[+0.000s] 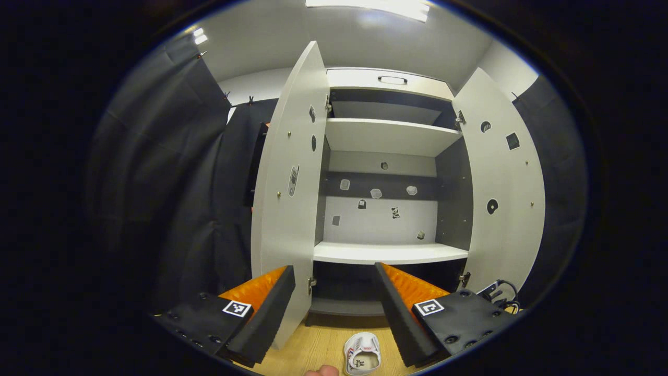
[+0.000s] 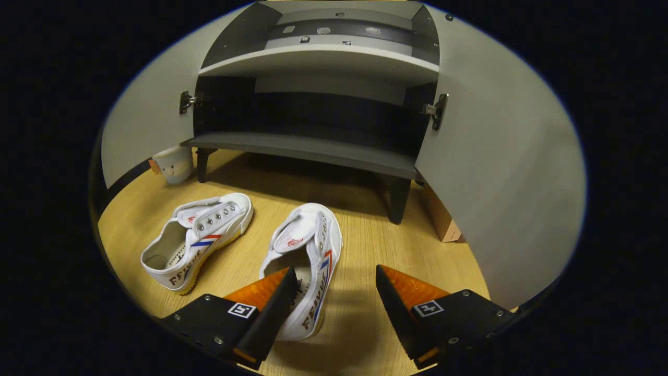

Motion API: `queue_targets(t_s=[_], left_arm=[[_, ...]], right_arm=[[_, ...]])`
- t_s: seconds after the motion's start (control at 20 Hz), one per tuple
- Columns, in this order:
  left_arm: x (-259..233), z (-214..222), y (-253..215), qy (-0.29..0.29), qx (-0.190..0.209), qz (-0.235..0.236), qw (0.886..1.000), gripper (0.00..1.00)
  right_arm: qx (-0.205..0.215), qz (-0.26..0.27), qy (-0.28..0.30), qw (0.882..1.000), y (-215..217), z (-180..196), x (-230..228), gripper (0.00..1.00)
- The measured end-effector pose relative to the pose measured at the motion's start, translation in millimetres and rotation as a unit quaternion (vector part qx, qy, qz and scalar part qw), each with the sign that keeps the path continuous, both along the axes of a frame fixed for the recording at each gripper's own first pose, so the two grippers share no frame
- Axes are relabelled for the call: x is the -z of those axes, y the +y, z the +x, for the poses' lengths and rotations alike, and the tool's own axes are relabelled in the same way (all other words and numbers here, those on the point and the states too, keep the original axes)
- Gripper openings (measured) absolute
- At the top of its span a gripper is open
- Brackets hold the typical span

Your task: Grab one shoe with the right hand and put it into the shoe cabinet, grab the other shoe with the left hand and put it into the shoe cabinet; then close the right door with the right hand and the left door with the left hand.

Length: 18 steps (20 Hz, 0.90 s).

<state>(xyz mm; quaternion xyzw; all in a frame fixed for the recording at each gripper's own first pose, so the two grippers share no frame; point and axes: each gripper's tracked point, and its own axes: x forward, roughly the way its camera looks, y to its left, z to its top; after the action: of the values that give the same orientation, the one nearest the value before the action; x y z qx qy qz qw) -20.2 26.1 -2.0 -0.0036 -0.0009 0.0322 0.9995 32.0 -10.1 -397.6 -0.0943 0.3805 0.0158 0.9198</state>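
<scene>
Your right gripper [image 2: 334, 303] hangs wide open over the nearer shoe [image 2: 305, 261], with 1 finger [image 2: 261, 308] already above the shoe's opening and the other over bare floor [image 2: 365, 235], so if you close here you likely pinch only the side wall and the shoe twists or slips free. The other shoe [image 2: 195, 237] lies just beside it, near enough to be knocked. Your left gripper [image 1: 334, 308], also spread and empty, faces the shoe cabinet [image 1: 389, 253], whose 2 doors stand open.

Shoes [image 2: 250, 256] before shoe cabinet [image 2: 308, 146] — side by side.
</scene>
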Motion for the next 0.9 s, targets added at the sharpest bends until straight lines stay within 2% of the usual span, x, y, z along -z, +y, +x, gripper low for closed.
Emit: queue_targets(t_s=[0.2, 0.3, 0.35, 0.4, 0.45, 0.5, 0.55, 0.6, 0.65, 0.9], left_arm=[[3, -1, 6, 0.006, -0.006, 0.006, 1.0, 0.98], [3, -2, 9, 0.008, -0.009, 0.01, 1.0, 0.98], [3, -1, 11, 0.008, -0.011, 0.011, 1.0, 0.98], [3, -1, 12, 0.009, -0.012, 0.011, 1.0, 0.98], [4, -1, 12, 0.011, -0.013, 0.013, 1.0, 0.98], [4, -2, 13, 0.012, -0.014, 0.015, 1.0, 0.98], [4, -2, 14, 0.012, -0.016, 0.016, 1.0, 0.98], [5, -2, 14, 0.012, -0.017, 0.017, 1.0, 0.98], [5, -2, 14, 0.012, -0.017, 0.017, 1.0, 0.98], [5, -1, 13, 0.01, -0.014, 0.013, 1.0, 0.98]], right_arm=[[0.011, 0.024, 0.012, 1.0, -1, 24, 17, 0.85], [0.021, 0.035, 0.017, 0.999, 2, 32, 24, 0.77], [0.02, 0.034, 0.017, 0.999, 1, 36, 29, 0.68], [0.017, 0.038, 0.016, 0.999, 6, 39, 29, 0.64], [0.013, 0.043, 0.019, 0.999, 10, 41, 32, 0.5], [0.015, 0.034, 0.019, 0.999, 10, 42, 33, 0.47], [0.019, 0.011, 0.012, 1.0, 2, 47, 32, 0.31], [0.02, -0.01, 0.014, 1.0, -4, 46, 34, 0.23], [0.017, -0.014, 0.013, 1.0, -2, 45, 34, 0.04], [0.013, -0.004, 0.008, 1.0, -2, 39, 22, 0.01]])
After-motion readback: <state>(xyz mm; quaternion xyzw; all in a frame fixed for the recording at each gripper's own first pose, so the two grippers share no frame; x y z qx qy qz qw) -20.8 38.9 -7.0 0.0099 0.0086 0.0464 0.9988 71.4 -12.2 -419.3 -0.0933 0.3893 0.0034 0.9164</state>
